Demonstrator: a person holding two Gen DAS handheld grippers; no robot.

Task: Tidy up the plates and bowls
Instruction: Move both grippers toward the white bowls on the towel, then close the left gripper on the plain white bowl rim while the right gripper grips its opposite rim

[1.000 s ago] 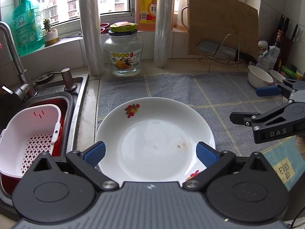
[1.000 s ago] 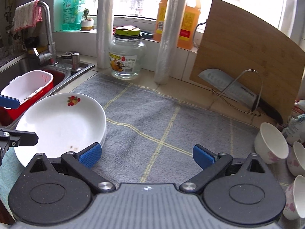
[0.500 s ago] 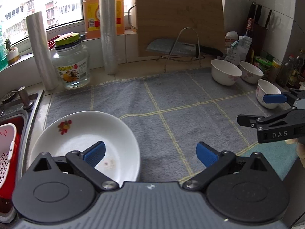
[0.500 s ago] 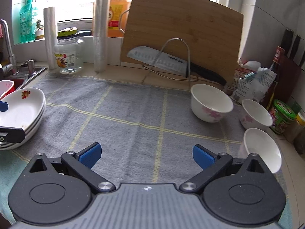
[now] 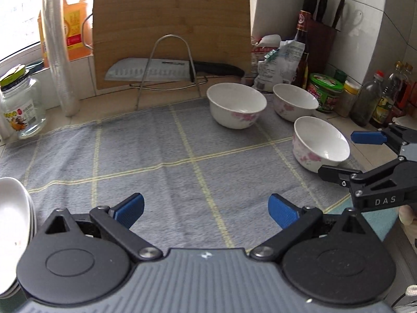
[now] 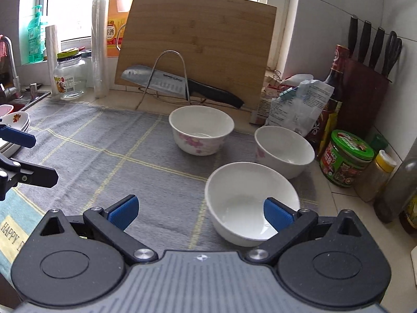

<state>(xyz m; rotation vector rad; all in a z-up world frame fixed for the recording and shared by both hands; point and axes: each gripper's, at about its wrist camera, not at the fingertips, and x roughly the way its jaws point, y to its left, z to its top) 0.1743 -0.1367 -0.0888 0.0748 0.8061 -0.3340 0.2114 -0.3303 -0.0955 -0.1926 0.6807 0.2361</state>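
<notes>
1. The right tool (image 6: pixel 199 212) is spread wide and holds nothing; its right blue pad overlaps the nearest bowl (image 6: pixel 250 198) at about 4 o'clock in the right wrist view, though whether the pad touches the rim or merely hangs in front of it is hard to tell.
2. The left tool (image 5: pixel 206 210) is likewise wide open and empty, hovering over bare grey mat (image 5: pixel 166 156) on the bench.
3. In the left wrist view the right tool shows at 3 o'clock, just beside the nearest bowl.
4. A stack of white plates (image 5: pixel 13 216) sits at 8 o'clock in the left wrist view, at the mat's edge; the same stack, with a red flower print, shows at 9 o'clock in the right wrist view.
5. Beyond the nearest bowl, a second bowl (image 6: pixel 285 151) stands at 2 o'clock, close by but apart from it.
6. A third bowl (image 6: pixel 200 129), with a pink flower print, stands upright near 12 o'clock, apart from the other two.
7. Farther back, a cleaver (image 6: pixel 166 83) rests in a wire rack (image 6: pixel 169 54) against a leaning wooden cutting board (image 6: pixel 203 36).
8. A green-lidded jar (image 6: pixel 346 159) stands at 3 o'clock by the wall.
</notes>
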